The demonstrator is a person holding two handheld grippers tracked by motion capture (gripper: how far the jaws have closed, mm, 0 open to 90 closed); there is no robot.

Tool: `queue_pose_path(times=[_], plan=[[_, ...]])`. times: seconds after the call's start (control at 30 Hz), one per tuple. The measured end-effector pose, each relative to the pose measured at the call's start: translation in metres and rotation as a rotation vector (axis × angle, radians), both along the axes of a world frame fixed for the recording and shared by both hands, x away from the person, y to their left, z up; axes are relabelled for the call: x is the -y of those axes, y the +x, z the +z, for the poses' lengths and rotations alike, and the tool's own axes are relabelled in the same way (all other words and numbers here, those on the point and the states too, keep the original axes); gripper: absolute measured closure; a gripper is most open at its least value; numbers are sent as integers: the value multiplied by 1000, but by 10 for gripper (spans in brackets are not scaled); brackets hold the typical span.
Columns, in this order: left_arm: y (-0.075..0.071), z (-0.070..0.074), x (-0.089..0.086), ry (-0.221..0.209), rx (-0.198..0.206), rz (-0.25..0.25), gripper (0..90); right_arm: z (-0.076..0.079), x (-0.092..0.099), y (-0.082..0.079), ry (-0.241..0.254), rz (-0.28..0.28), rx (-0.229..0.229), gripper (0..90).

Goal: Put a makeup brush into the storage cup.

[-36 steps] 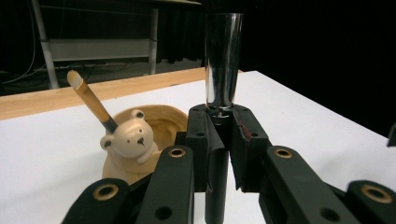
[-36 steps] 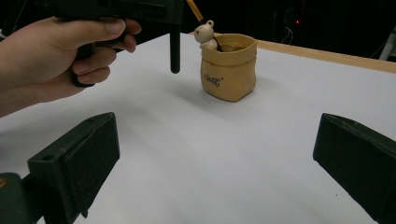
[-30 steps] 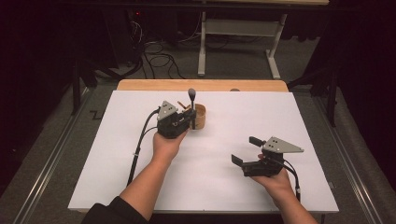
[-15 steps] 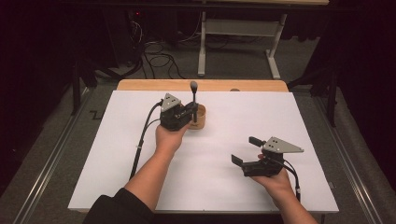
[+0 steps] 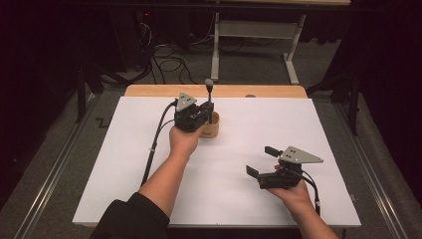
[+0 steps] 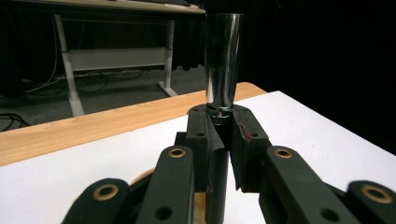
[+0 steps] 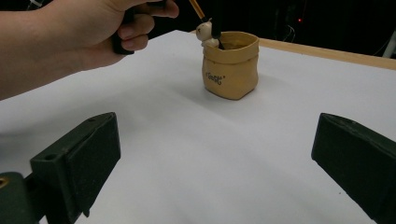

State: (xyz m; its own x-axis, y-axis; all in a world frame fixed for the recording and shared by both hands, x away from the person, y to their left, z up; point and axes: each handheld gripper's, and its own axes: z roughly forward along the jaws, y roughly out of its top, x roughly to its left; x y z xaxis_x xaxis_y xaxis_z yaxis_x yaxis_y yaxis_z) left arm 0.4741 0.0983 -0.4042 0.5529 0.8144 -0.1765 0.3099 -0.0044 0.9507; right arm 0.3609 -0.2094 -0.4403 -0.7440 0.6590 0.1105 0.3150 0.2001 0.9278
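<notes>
A tan sack-shaped pot [image 5: 213, 131] stands on the white table top [image 5: 318, 129] toward the far middle. My left gripper [image 5: 208, 110] hovers just above it, shut on an upright tool [image 5: 209, 92] with a shiny metal handle. In the left gripper view the jaws pinch the tool [image 6: 223, 60] where the handle meets a dark shaft, and the left gripper [image 6: 223, 135] hides the pot's mouth. My right gripper [image 5: 262, 160] rests near the front right, open and holding nothing. From the right gripper [image 7: 217, 154] the pot [image 7: 232, 65] stands ahead, with a dark shaft [image 7: 217, 30] at its rim.
A small pale figure [image 7: 204, 31] sits on the pot's rim. A wooden strip [image 5: 268, 91] runs along the table's far edge. Beyond it are a metal desk frame [image 5: 254, 30] and cables on the dark floor. The left gripper's cable [image 5: 155, 144] trails across the table.
My left gripper has risen and moved slightly farther away with the tool still in its jaws. The pot and my right gripper have stayed put.
</notes>
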Motion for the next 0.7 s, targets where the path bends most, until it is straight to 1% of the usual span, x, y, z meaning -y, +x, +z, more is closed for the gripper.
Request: queue_pose_path(times=[0.3, 0.43, 0.7], plan=[[7, -7, 5, 5, -11, 10, 790, 0, 0, -1, -2, 13, 0, 24], [10, -9, 5, 23, -12, 18, 790, 0, -1, -1, -1, 14, -2, 24], [13, -14, 9, 37, -18, 18, 789, -1, -1, -1, -2, 18, -4, 25]])
